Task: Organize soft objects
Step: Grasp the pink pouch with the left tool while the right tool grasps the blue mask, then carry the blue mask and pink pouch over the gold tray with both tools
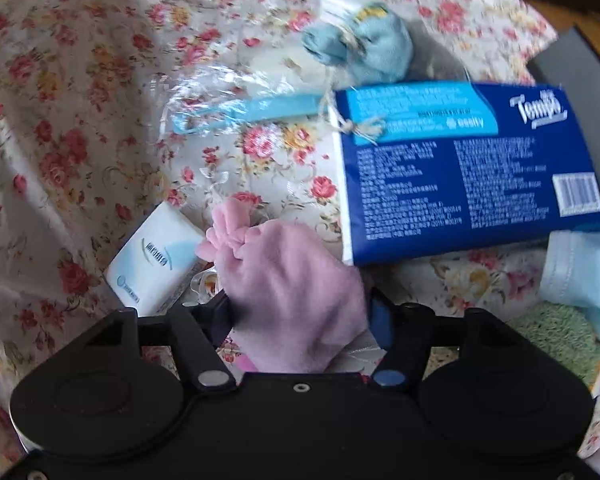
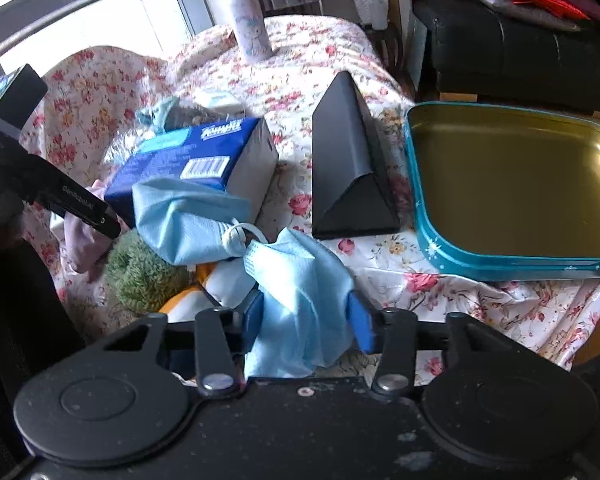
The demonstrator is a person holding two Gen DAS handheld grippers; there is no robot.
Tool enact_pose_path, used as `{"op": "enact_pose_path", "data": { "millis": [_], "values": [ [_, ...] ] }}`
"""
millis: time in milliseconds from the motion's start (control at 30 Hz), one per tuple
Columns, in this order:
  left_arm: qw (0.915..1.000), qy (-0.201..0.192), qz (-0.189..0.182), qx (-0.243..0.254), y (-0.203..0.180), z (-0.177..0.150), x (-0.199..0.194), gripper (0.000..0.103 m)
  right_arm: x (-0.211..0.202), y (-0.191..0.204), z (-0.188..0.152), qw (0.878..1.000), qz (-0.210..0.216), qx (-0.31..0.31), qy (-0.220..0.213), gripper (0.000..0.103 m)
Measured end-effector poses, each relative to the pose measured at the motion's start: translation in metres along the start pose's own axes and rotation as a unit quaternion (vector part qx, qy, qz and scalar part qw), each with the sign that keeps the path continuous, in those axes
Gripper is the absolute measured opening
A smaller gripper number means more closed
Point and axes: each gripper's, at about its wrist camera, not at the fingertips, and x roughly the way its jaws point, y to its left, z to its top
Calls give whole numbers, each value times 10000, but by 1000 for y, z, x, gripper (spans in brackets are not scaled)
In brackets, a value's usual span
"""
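The left tongs point(image 1: 300, 312) pinch a pink cloth pouch point(image 1: 292, 280) by its body, and the right tongs point(image 2: 306, 316) pinch a blue face mask point(image 2: 300, 292). Just beyond the right tongs a second mask point(image 2: 188, 224) lies against the first; its ear loop point(image 2: 236, 236) could snag and drag along on lifting. Further right, the empty tin tray point(image 2: 420, 208) waits; thin mask fabric may slip out before reaching it.

tin point(image 2: 420, 200) right of case point(image 2: 352, 168)
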Motion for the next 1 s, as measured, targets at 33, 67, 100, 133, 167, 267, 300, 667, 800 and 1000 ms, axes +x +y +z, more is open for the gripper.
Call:
{"op": "enact_pose_path", "data": {
  "millis": [33, 67, 100, 133, 167, 267, 300, 667, 800, 1000],
  "values": [
    [9999, -59, -33, -101, 3, -1, -3, 60, -4, -1, 0, 10000, 3, 17, -45, 44],
    [9997, -110, -75, -220, 8, -3, -6, 60, -8, -1, -1, 10000, 2, 29, -87, 44],
    [9993, -166, -110, -327, 9, -1, -8, 60, -12, -2, -2, 9999, -1, 43, -124, 44],
    [9988, -227, -132, -424, 11, -3, -12, 60, -15, -3, -2, 9998, -4, 66, -165, 44],
    [9981, -298, -147, -522, 13, -4, -15, 60, -19, -4, -3, 9998, -9, 91, -197, 44],
    [9950, -528, -269, -800, 19, -12, -27, 60, -28, -8, -4, 9994, -26, 155, -298, 44],
    [9938, -583, -333, -889, 21, -17, -31, 60, -32, -9, -5, 9993, -31, 183, -339, 44],
    [9835, -1310, -551, -1120, 15, -40, -96, 60, -53, -14, -11, 9980, -129, 260, -556, 44],
    [9796, -1654, -599, -971, 2, -38, -122, 60, -55, -22, -8, 9971, -207, 355, -641, 44],
    [9758, -1898, -912, -590, -31, -29, -143, 60, -58, -46, 4, 9938, -467, 573, -829, 44]
  ]
}}
